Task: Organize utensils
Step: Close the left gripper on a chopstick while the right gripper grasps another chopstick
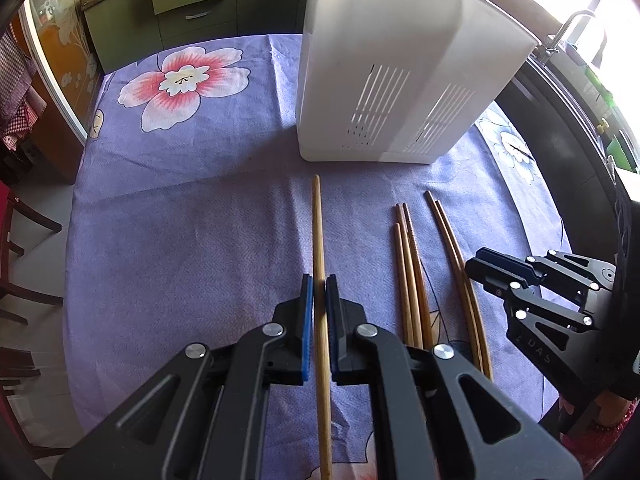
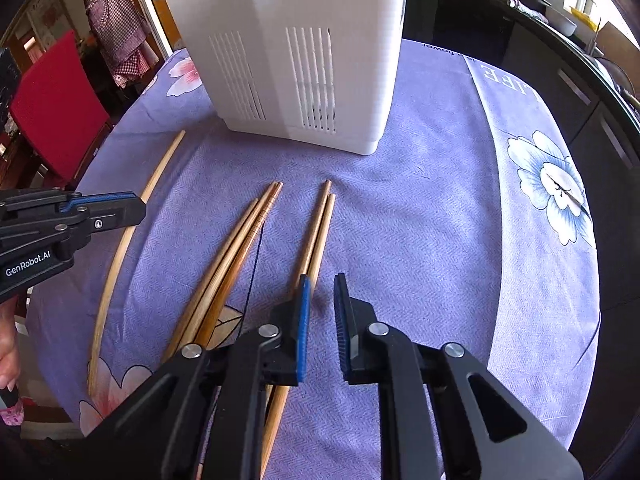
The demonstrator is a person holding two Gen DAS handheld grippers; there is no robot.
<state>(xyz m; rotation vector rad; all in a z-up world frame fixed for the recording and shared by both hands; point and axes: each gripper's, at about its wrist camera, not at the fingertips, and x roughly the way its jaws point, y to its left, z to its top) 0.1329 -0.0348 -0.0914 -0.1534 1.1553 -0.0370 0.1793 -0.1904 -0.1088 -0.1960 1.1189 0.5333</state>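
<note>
At the flowered tablecloth [image 1: 180,200], the left gripper [image 1: 319,300] pinches one pale chopstick [image 1: 319,232], its tip aimed at twelve o'clock toward the white slotted holder [image 1: 380,60] (presumably its destination); the right gripper [image 2: 322,312], jaws narrowly parted and empty, hangs beside the chopstick pair [image 2: 320,232] at its eleven o'clock; three more chopsticks [image 2: 240,240] lie between.

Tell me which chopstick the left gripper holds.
The pale chopstick lying alone, clamped in the left gripper. The others lie untouched in a darker group of three and a pair beside it.
</note>
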